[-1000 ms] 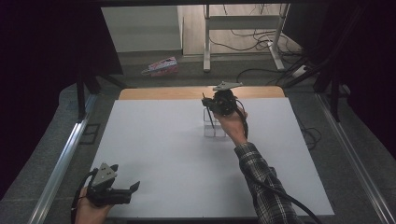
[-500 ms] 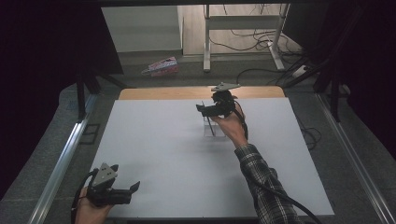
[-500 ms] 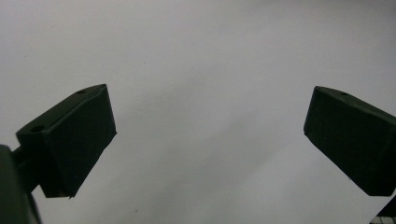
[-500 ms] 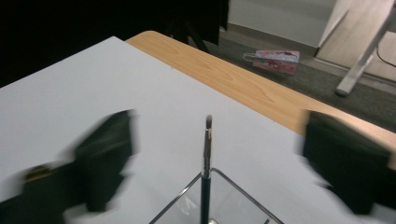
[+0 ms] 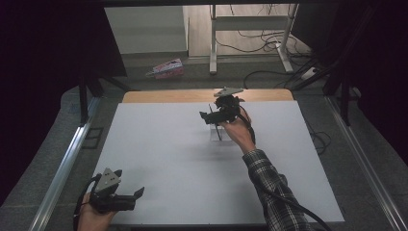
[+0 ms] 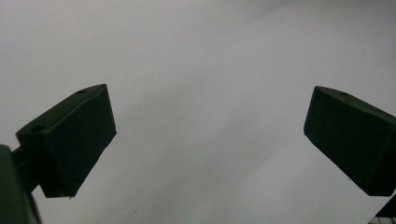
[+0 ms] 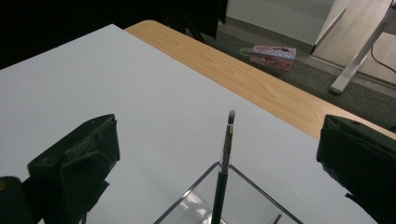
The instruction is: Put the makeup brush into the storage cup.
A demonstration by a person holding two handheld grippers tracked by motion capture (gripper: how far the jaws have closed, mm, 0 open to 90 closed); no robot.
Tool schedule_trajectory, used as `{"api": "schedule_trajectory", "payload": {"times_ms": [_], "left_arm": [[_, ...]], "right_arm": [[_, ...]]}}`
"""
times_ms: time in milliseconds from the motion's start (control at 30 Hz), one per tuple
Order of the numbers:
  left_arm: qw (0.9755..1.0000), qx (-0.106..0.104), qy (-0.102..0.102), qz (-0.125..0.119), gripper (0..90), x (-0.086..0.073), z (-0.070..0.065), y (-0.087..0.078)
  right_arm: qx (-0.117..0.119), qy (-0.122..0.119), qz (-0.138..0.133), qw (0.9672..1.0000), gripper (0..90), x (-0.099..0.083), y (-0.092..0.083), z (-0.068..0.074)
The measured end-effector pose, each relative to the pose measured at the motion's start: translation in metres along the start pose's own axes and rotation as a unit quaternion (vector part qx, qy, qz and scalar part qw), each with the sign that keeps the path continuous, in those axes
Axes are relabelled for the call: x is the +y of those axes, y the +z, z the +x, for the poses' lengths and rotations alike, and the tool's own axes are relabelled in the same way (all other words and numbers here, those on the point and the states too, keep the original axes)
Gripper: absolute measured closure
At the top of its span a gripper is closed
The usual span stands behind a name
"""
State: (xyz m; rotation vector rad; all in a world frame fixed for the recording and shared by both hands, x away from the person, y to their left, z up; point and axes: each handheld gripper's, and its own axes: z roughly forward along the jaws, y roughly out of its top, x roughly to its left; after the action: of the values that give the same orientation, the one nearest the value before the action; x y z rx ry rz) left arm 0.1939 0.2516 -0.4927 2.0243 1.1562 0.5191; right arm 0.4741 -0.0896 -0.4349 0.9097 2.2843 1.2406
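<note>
Floor carton: lettering unreadable.

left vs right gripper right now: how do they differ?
The left gripper sits low at the table's near left edge; the right gripper is held up over the far side. The left faces bare white surface; the right hangs above a clear holder with a brush standing in it. Both have open, empty jaws.
</note>
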Motion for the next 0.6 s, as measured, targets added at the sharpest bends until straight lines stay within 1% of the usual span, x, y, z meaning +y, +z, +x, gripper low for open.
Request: {"api": "schedule_trajectory", "payload": {"times_ms": [100, 267, 600], "left_arm": [[1.0, -0.001, -0.001, -0.001, 2.6, 0.0, 0.0001, 0.0], [1.0, -0.001, -0.004, -0.002, 2.6, -0.0001, 0.0006, 0.0001], [0.9999, -0.009, -0.01, -0.008, 2.0, -0.0002, 0.0015, 0.0008]], "right_arm": [[0.005, 0.003, 0.0, 1.0, 0.0, -0.0001, -0.0008, -0.0006], [0.008, -0.001, 0.005, 1.0, 0.0, -0.0015, -0.0011, -0.0007], [0.016, 0.0, 0.006, 0.9999, 0.2, -0.0033, -0.0041, 0.0021]]}}
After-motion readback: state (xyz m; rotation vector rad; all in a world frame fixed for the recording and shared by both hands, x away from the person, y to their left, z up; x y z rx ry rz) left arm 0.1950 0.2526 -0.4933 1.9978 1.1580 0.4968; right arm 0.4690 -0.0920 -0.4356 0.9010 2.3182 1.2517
